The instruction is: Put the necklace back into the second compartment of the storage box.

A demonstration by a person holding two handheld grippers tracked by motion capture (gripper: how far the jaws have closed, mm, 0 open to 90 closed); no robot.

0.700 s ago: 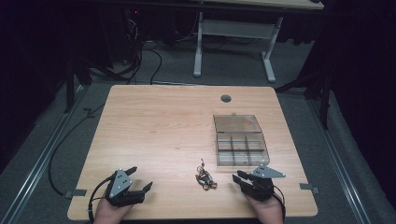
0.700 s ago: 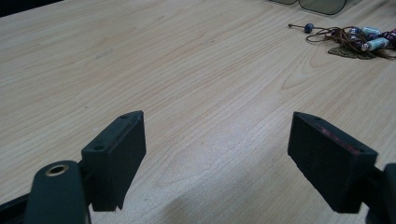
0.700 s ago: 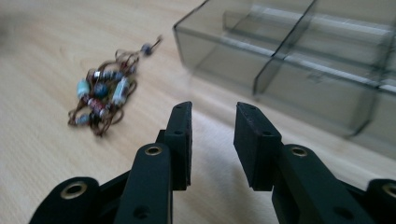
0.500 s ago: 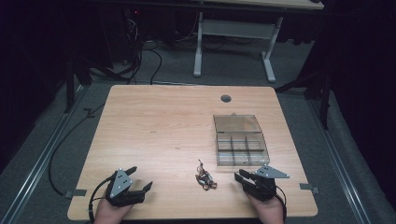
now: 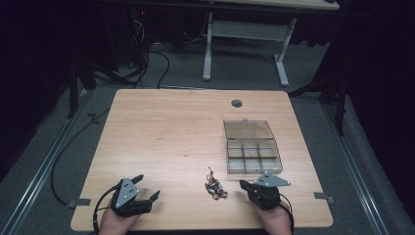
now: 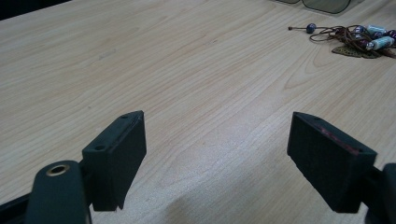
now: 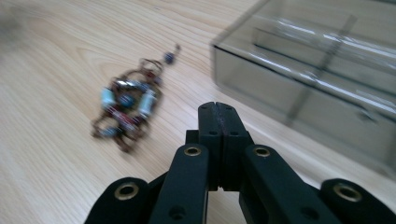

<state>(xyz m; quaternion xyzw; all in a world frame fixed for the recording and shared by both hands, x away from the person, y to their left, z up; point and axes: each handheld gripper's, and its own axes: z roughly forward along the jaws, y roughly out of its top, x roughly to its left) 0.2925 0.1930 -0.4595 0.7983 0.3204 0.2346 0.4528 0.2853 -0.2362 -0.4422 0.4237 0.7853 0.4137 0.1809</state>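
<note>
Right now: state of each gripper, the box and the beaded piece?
left gripper: fingers wide open, nothing between them, low over the table.
right gripper: fingers shut, nothing held, near the box.
compartment box: lid open, lying flat behind it; compartments look empty.
beaded jewellery: loose on the table, in a tangle, untouched, between the grippers.

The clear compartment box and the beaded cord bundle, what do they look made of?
Clear compartment box: likely smoky transparent plastic, glossy; dividers show through its walls. Beaded cord bundle: thin brown cord, maybe leather, with pale blue and dark beads of unclear material.
</note>
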